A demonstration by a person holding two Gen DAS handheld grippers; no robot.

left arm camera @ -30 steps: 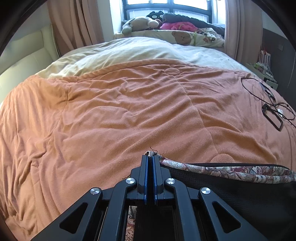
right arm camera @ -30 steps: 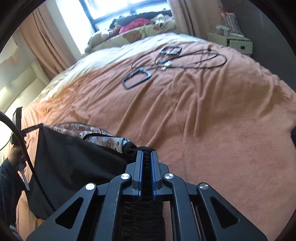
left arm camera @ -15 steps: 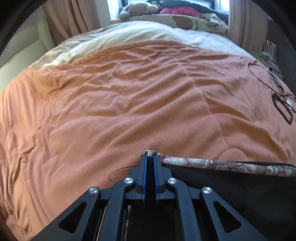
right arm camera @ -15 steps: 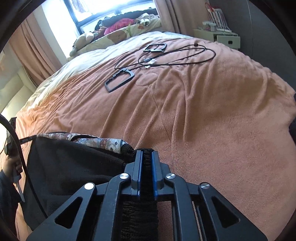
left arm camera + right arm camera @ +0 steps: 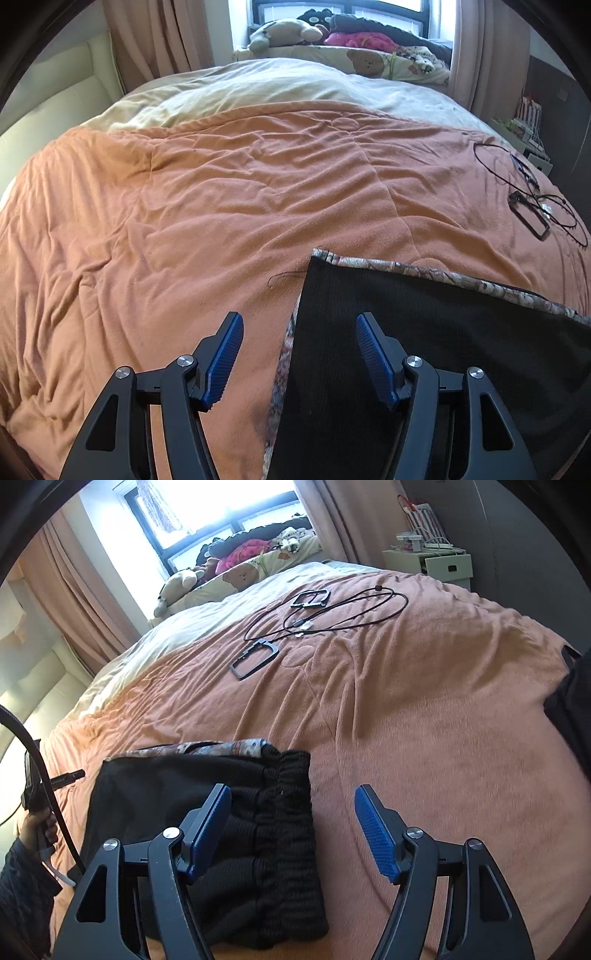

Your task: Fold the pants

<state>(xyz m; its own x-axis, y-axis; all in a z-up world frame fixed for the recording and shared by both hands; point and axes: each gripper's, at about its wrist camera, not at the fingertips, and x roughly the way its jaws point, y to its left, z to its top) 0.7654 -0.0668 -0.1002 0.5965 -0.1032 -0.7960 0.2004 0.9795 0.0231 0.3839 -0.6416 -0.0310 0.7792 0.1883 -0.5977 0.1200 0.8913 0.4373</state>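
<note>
The black pants (image 5: 424,332) with a flowered lining edge lie flat on the orange blanket (image 5: 221,221). In the left wrist view their left edge runs between the fingers of my open left gripper (image 5: 299,350), which holds nothing. In the right wrist view the pants (image 5: 177,794) lie folded, their ribbed elastic waistband (image 5: 288,834) toward the right. My right gripper (image 5: 293,827) is open and empty above that waistband end.
Black cables and two black frames (image 5: 255,657) lie on the blanket beyond the pants, also in the left wrist view (image 5: 528,214). Stuffed toys and pillows (image 5: 332,40) line the window. A nightstand (image 5: 428,561) stands at the far right. A dark cloth (image 5: 572,709) sits at the right edge.
Both grippers have opened and let go of the pants. The pants now lie flat on the blanket, and both grippers have pulled back a little.
</note>
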